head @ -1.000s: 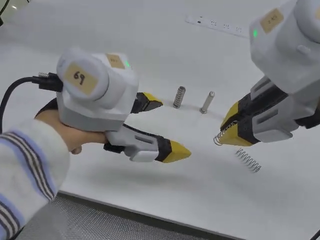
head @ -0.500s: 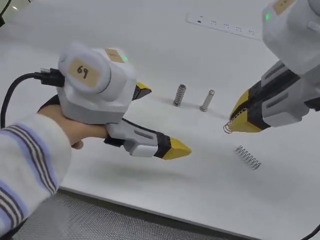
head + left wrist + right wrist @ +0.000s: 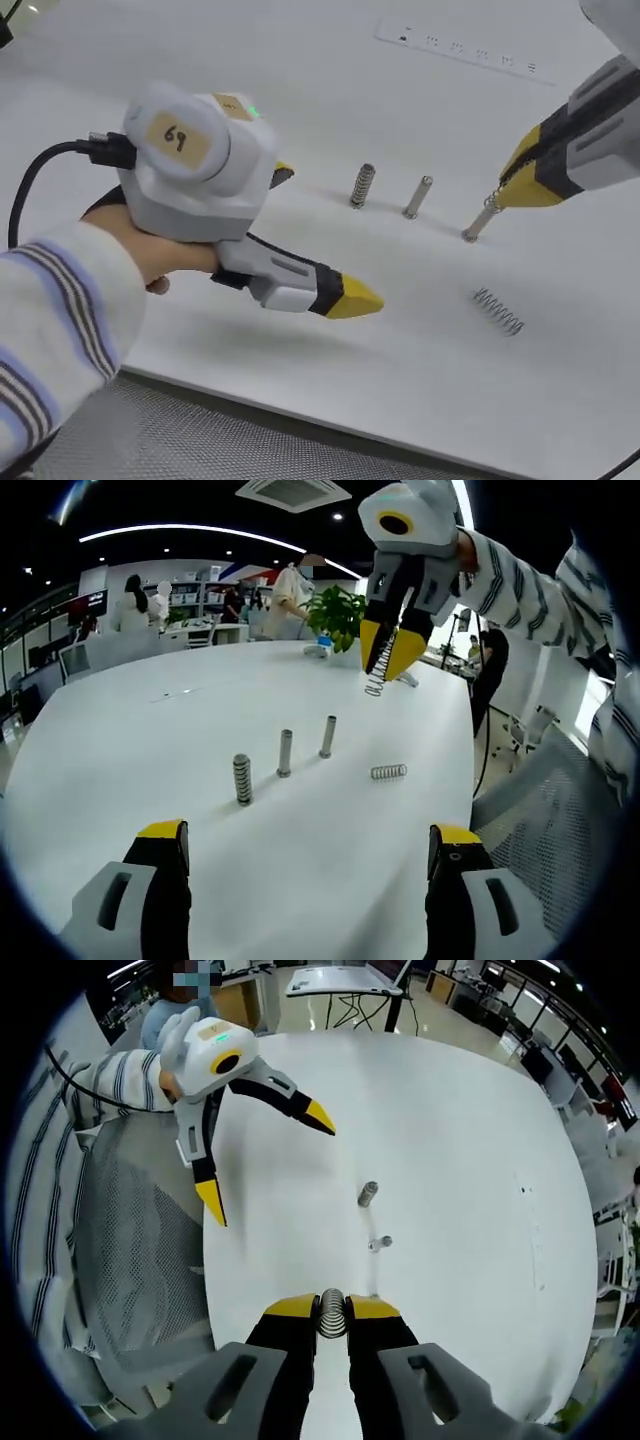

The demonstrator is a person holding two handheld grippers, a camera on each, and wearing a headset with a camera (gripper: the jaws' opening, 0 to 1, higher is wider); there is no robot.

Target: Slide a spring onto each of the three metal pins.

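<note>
1. Over the last second I watched the right gripper (image 3: 515, 192) carry its spring (image 3: 492, 203) away from beside the loose spring (image 3: 498, 311) and up to the end pin (image 3: 473, 228). That pin now stood clear of the gripper.
2. The right jaws were clamped on the spring's upper coils, and in the right gripper view the coil sat pinched between the yellow tips.
3. The left gripper (image 3: 318, 235) hung well apart from the pins, jaws wide apart and holding nothing.
4. The sprung pin (image 3: 361, 186) already wore its spring. The middle pin (image 3: 417, 197) and end pin were bare. The loose spring lay flat on the table (image 3: 300, 60), near the end pin.
5. The held spring hung down from the right tips with its long axis near upright, roughly matching the pin's.
6. Its lower end was at the end pin's top. The left gripper view showed a gap, with the spring off to one side, and from the head view I couldn't tell whether they touched.
7. My read: the right gripper was far the nearer, so the move was its own. It needed to centre the bottom coil over the pin tip, lower straight down, then let go.
8. Risk, I judged, was a coil catching on the pin's edge and bending the spring sideways.
</note>
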